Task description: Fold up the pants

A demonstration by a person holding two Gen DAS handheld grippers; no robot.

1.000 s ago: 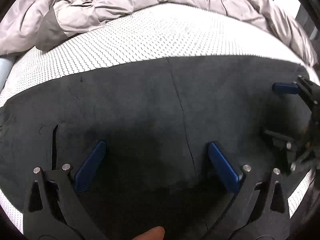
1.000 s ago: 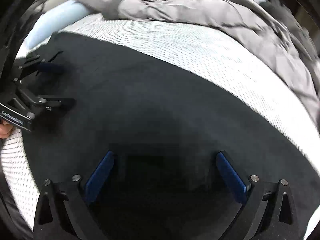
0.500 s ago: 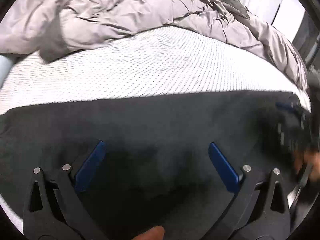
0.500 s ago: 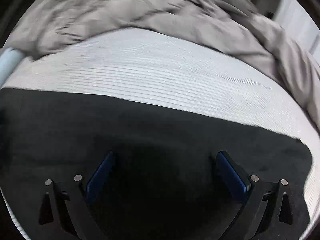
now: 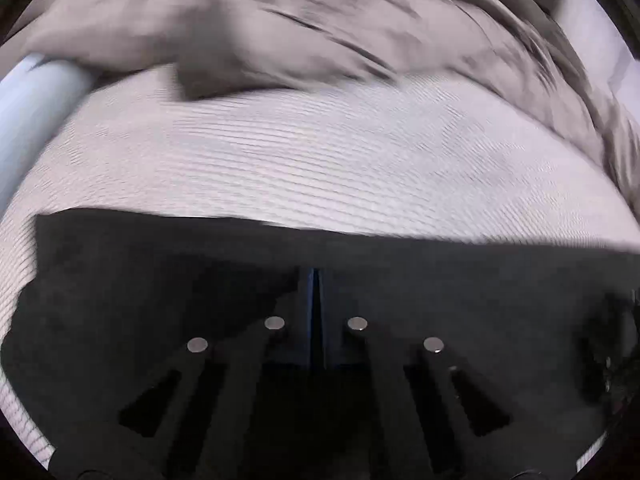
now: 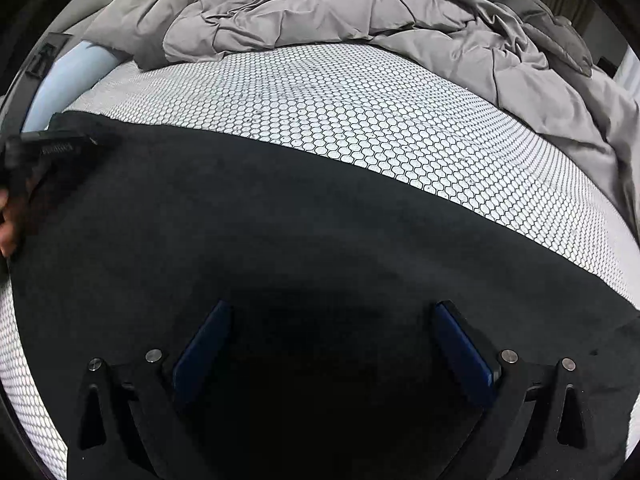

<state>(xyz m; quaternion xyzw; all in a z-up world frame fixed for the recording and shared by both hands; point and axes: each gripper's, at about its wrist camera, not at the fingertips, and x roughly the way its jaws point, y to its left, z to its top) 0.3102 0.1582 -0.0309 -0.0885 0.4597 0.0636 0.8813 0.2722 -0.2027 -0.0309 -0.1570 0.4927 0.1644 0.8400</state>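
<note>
Jaws of the left gripper (image 5: pixel 315 280) have snapped together, whether on cloth I cannot tell; the right gripper (image 6: pixel 328 340) stands wide over the black pants (image 6: pixel 260 220), spread across the mattress (image 6: pixel 360 112) from 9 to 3 o'clock. Grasping seems under way; next, the right must pinch before lifting.

I see the black pants (image 6: pixel 280 240) spread flat along the bed's (image 6: pixel 360 120) near edge, their far edge straight.

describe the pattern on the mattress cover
White with a black honeycomb print on the mattress cover; the right wrist view shows it sharpest.
</note>
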